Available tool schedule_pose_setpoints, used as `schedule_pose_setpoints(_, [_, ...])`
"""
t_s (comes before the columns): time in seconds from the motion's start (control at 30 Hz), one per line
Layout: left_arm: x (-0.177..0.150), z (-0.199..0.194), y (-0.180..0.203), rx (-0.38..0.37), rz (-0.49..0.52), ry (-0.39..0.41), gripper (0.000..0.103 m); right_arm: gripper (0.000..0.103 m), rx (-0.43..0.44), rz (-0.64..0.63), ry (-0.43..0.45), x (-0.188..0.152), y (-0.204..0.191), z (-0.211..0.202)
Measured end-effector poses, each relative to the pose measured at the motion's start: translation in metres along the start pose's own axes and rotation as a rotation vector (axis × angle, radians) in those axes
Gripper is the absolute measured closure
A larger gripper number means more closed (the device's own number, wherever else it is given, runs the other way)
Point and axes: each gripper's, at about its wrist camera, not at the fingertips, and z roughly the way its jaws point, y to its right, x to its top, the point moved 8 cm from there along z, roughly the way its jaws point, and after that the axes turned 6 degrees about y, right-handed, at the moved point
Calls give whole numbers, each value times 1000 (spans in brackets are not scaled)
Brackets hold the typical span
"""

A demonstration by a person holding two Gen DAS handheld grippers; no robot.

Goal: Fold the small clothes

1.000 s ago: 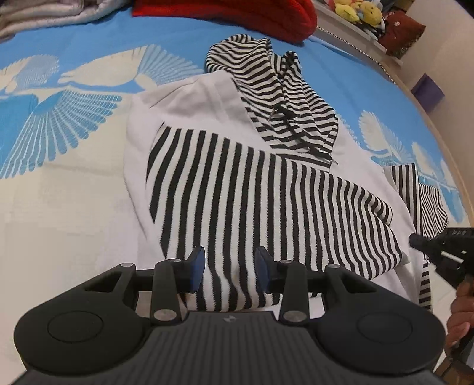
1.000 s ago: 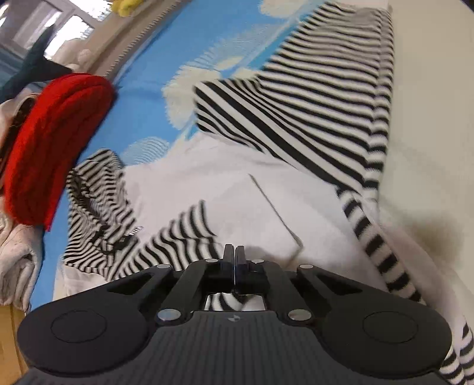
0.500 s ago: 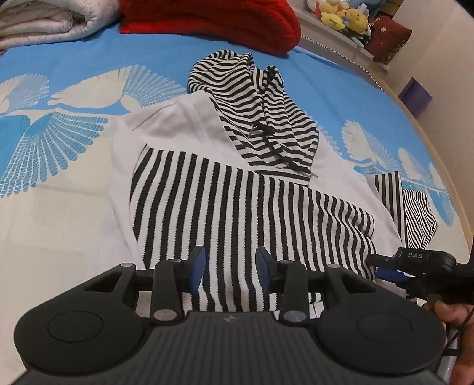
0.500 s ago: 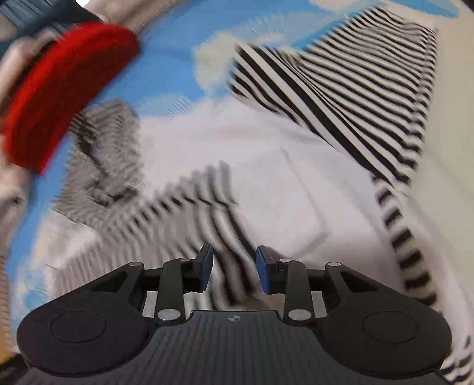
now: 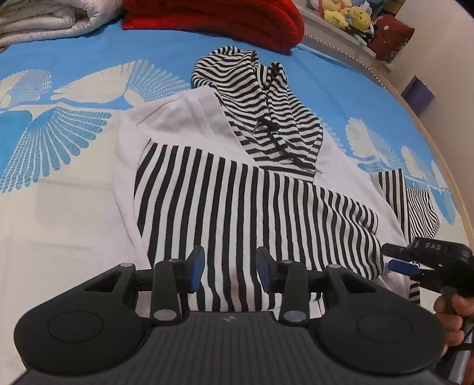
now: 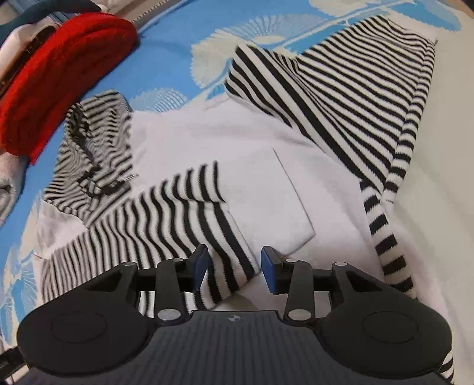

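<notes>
both grippers' fingers stand apart, gripping nothing, the right gripper [image 6: 234, 268] just opened, over the striped hoodie [image 5: 237, 189].

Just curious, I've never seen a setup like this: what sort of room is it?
Most likely a bedroom: the hoodie lies on a blue patterned bedsheet, with a folded quilt and stuffed toys behind.

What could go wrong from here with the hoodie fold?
1. The folded striped sleeve lies loose across the white body; the right claw, whose jaws have just been opening, sits over its cuff with the pads clear and could drag it back out when it pulls away.
2. The other sleeve is still spread out on the bedspread.
3. The drawstring is loose and could snag.
</notes>
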Motion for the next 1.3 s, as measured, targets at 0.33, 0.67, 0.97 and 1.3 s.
schedule_pose_setpoints(0.33, [1, 1, 1, 3, 5, 1, 60, 61, -35, 9, 251, 82, 56, -49])
schedule_pose_setpoints(0.67, [0, 6, 4, 9, 15, -6, 60, 51, -121, 85, 302, 125, 152, -46])
schedule_pose_setpoints(0.97, [0, 8, 1, 18, 14, -7, 60, 47, -231, 301, 293, 144, 252, -10])
schedule_pose_setpoints(1.3, [-2, 8, -2, 23, 14, -12, 60, 93, -17, 376, 331, 159, 230, 16])
